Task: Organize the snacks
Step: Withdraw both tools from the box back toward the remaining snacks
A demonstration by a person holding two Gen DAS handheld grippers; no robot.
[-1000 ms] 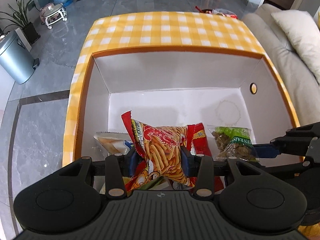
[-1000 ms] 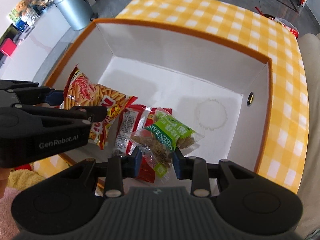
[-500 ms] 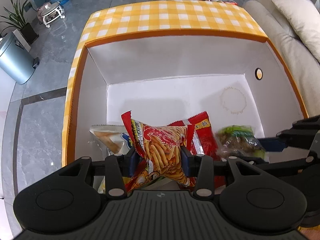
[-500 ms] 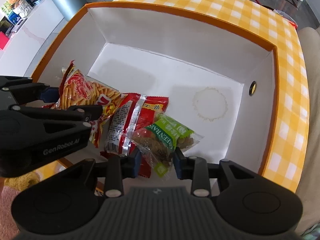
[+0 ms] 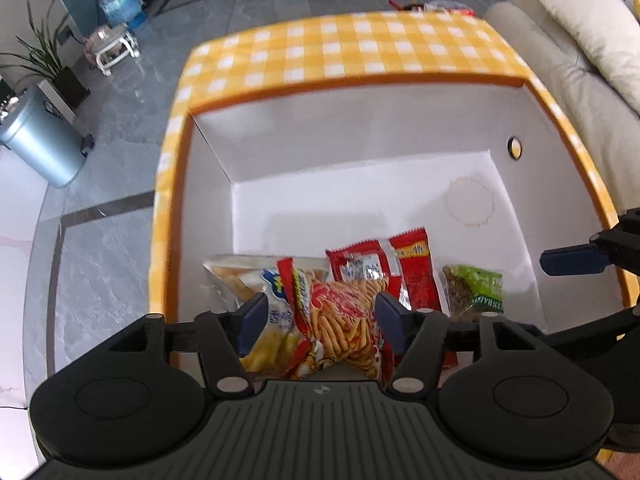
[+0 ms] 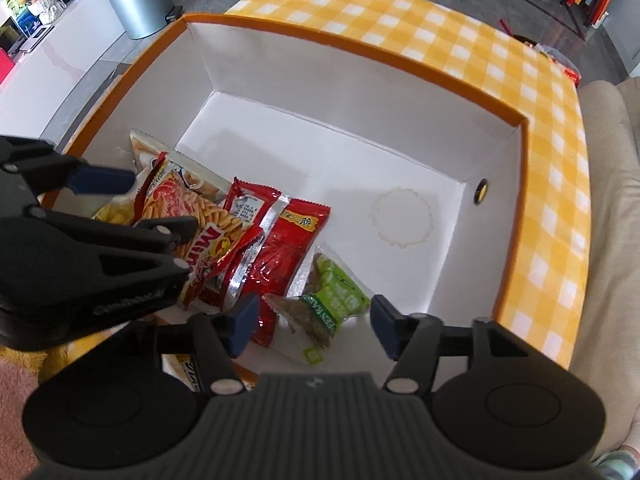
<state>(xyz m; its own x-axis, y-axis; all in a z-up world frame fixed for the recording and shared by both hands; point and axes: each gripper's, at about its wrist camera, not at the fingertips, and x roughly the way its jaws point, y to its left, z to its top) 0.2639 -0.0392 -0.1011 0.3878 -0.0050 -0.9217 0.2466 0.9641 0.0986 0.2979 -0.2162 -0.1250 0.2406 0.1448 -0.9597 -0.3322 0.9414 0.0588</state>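
Four crinkly foil snack packets (image 6: 280,248) are lying in the white-lined box (image 6: 400,92), lower left, both grippers (image 5: 320,316) (image 6: 310,328) having just been opening, gripping nothing.

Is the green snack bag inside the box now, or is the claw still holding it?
Inside. The green bag lies on the box floor, and the right gripper, its jaws just opened, no longer touches it.

Snack packets (image 6: 256,240) in white box (image 6: 400,80)

Bright daylight, soft shadows in box (image 5: 360,128); motion blur; fisheye bending at edges.
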